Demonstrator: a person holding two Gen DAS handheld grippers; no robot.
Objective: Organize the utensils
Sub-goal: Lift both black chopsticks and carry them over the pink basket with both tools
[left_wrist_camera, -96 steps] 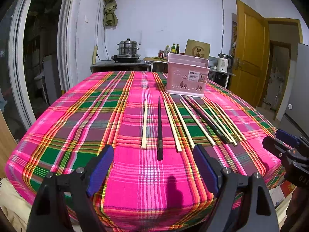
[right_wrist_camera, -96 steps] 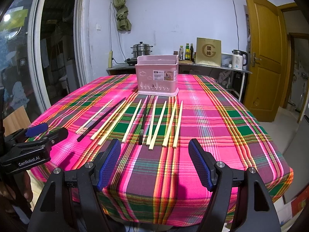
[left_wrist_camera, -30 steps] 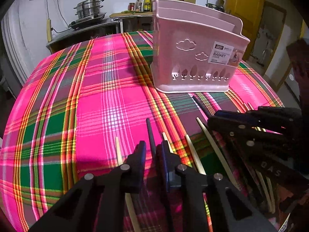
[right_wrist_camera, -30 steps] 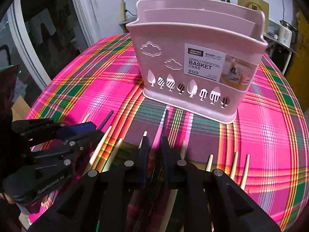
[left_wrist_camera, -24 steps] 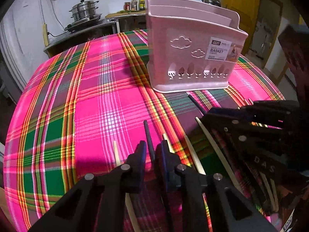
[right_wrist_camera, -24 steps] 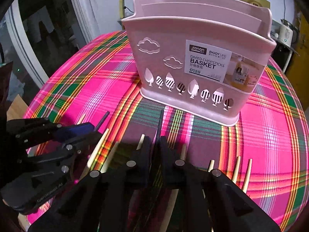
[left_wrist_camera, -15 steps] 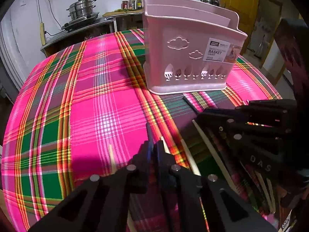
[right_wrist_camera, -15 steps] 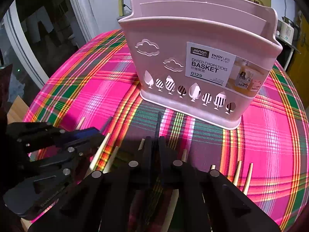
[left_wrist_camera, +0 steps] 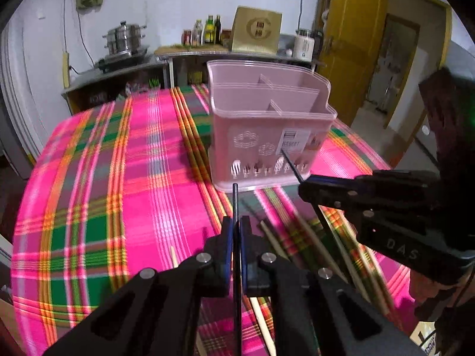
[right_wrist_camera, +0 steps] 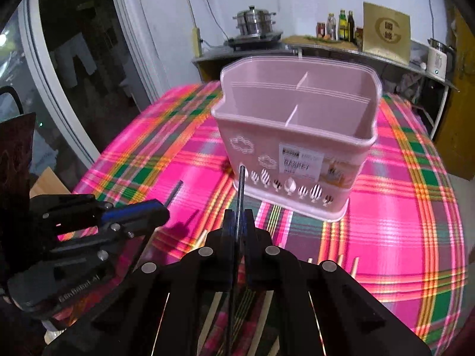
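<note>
A pink divided chopstick basket (left_wrist_camera: 267, 124) stands on the plaid tablecloth (left_wrist_camera: 118, 178); it also shows in the right wrist view (right_wrist_camera: 297, 136). My left gripper (left_wrist_camera: 236, 225) is shut on a black chopstick (left_wrist_camera: 235, 198), raised off the cloth, tip pointing at the basket's base. My right gripper (right_wrist_camera: 238, 219) is shut on another black chopstick (right_wrist_camera: 241, 187), also raised, pointing at the basket front. Each gripper shows in the other's view: the right one (left_wrist_camera: 305, 188), the left one (right_wrist_camera: 161, 210). Several pale wooden chopsticks (left_wrist_camera: 273, 237) lie on the cloth below.
A counter behind the table holds a steel steamer pot (left_wrist_camera: 124, 38), bottles (left_wrist_camera: 207, 29), a gold box (left_wrist_camera: 256, 29) and a kettle (left_wrist_camera: 304, 46). A yellow door (left_wrist_camera: 344, 35) is at the right. The table edge drops off at the left.
Both grippers closed on black chopsticks and have lifted them off the cloth. The views now look down into the basket's compartments from higher up.
</note>
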